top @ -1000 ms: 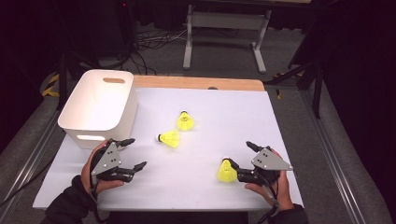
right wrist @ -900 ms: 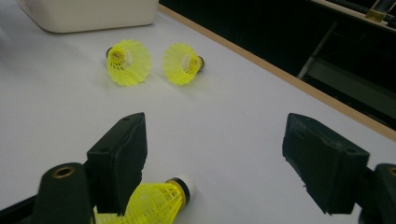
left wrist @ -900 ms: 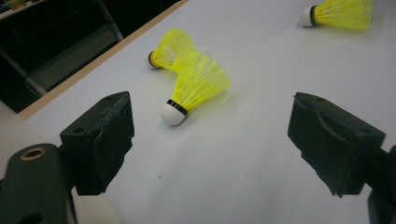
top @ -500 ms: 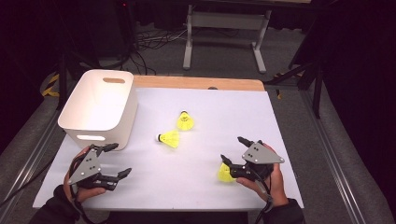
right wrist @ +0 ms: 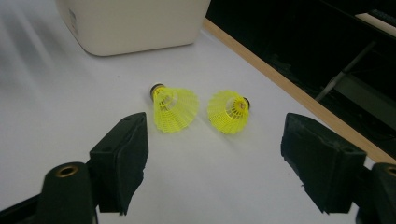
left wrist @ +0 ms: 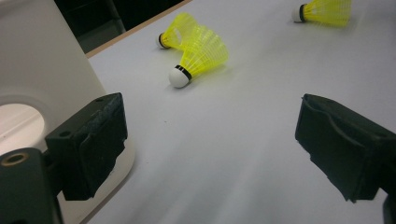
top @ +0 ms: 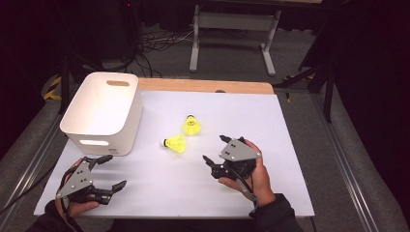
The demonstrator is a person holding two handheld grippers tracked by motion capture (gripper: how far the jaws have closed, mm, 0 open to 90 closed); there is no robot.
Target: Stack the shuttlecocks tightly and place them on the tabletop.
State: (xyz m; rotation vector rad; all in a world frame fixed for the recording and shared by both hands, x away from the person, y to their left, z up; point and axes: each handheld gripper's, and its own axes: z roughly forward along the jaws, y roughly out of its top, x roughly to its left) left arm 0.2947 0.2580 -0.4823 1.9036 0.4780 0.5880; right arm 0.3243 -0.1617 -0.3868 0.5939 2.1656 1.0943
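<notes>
A white bin [top: 104, 113] sits at the table's [top: 290, 145] left — metal stand [top: 232, 29] behind.

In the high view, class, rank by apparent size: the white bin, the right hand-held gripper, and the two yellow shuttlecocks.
1. white bin
2. right hand-held gripper
3. two yellow shuttlecocks: they look alike, so unranked.

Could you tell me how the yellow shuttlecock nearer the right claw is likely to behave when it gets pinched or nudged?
The near shuttlecock lies on its side with a thin mesh skirt, so it is probably very light and may skid. Its cone shape suggests it would roll in a curve. The open right claw could likely crush the skirt; the cork tip looks firmer.
</notes>
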